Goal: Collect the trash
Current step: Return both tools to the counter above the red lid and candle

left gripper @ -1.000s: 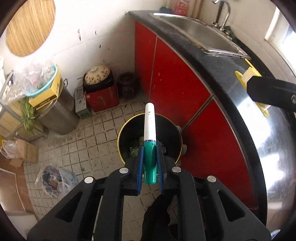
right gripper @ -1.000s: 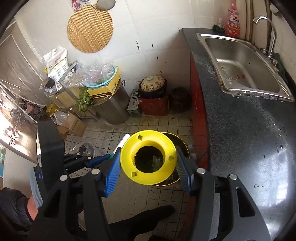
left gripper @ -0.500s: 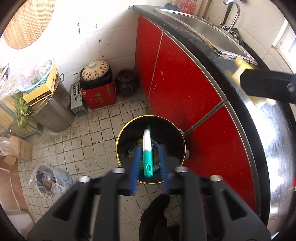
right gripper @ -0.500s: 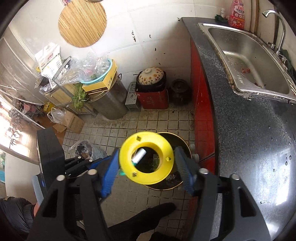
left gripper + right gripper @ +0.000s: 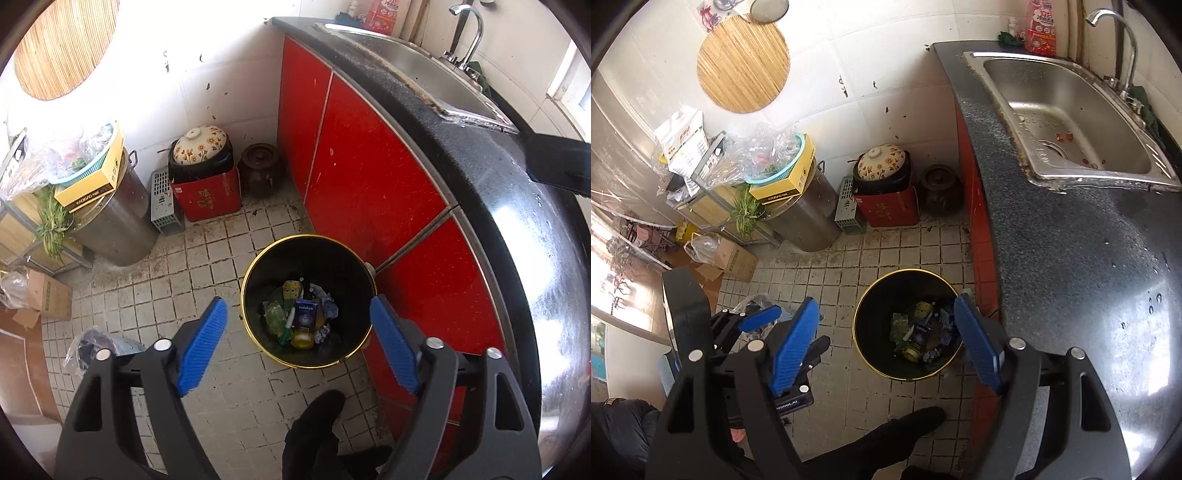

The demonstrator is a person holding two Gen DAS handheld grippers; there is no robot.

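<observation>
Left claw [image 5: 297, 345]: released, blue pads spread wide, nothing between them; hangs above the floor over the trash bin [image 5: 255, 280].

Right claw [image 5: 886, 341]: released, pads likewise wide apart and bare; hangs above the same bin, at the counter's front edge.

Trash bin: black, gold rim, standing upright on the tiled floor [image 5: 207, 258] against the red cabinet doors [image 5: 362, 177] below the counter [image 5: 1071, 240]. Contents, lying at the bottom: green-and-white pen [image 5: 289, 323], dark blue box [image 5: 306, 314], yellow spool [image 5: 303, 339], crumpled wrappers.

Counter: dark speckled top, steel sink [image 5: 1071, 114] set in its far end, faucet [image 5: 1123, 48] at the back edge.

Floor, far corner by the wall: red box [image 5: 207, 195] bearing a flowered pot lid, brown jar [image 5: 262, 170] just beside it, steel drum [image 5: 118, 218] to the left.
</observation>
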